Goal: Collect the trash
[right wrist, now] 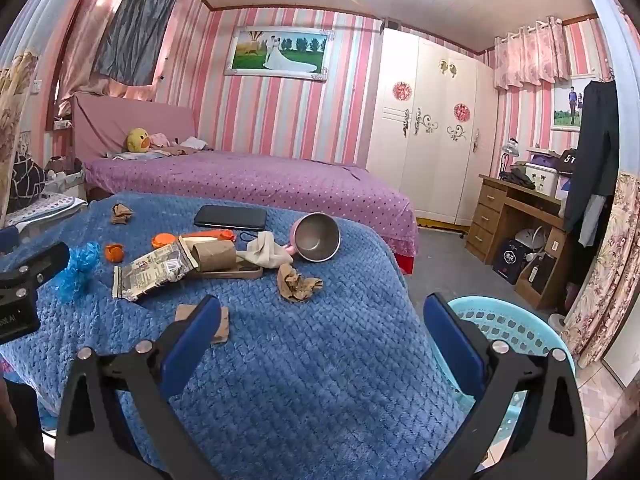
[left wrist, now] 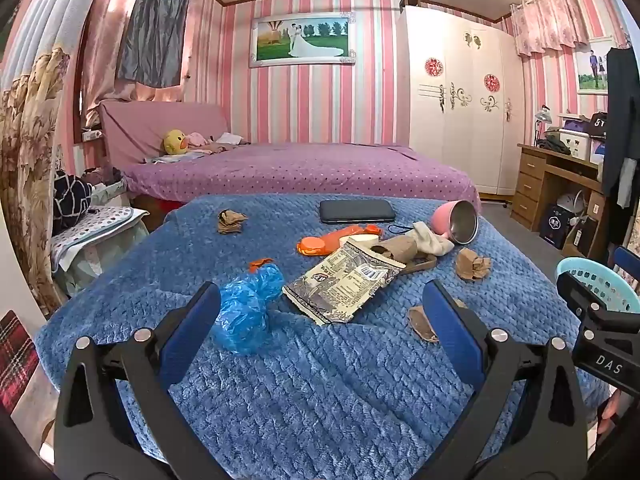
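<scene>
Trash lies on a table under a blue blanket: a crumpled blue plastic bag, an empty snack wrapper, crumpled brown paper, another brown wad, a flat brown scrap, a cardboard tube and orange peel. My left gripper is open and empty, just above the blanket in front of the bag and wrapper. My right gripper is open and empty over the table's right edge, beside a light blue basket.
A black phone, a tipped pink metal cup, a white sock and an orange toy also lie on the blanket. A purple bed stands behind, a wooden desk at the right.
</scene>
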`<state>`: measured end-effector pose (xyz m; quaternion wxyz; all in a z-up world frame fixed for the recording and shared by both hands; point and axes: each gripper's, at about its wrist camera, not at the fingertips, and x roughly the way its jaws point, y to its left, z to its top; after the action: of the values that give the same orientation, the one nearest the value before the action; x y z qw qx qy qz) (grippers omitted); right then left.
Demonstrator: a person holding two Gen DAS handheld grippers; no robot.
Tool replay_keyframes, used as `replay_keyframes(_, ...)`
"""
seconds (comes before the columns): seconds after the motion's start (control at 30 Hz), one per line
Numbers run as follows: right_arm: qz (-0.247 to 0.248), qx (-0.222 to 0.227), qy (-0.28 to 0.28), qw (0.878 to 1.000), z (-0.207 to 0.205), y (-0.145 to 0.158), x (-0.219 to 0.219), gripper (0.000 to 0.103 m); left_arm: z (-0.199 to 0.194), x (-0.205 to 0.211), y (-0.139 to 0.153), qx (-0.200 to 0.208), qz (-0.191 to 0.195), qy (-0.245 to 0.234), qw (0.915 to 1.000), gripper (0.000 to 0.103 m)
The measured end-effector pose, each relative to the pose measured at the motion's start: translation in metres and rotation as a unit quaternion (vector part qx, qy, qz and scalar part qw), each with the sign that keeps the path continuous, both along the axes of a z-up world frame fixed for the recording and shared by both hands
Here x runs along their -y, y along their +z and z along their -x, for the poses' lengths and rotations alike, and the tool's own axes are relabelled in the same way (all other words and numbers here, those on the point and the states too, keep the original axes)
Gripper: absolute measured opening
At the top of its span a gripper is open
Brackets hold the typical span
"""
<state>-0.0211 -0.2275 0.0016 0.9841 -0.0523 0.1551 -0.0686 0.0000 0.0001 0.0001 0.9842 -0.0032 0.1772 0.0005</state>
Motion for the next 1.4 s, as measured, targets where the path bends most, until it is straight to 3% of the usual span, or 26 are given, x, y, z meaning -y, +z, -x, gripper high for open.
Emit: replay_keyframes(1.4,0.011,-0.005,-0.003,1.0,-0.0001,0.0018,-0.0034,0.099,0.0008,-0.0001,-0.001,-0.001,-0.003,0.002,1.0,0.098)
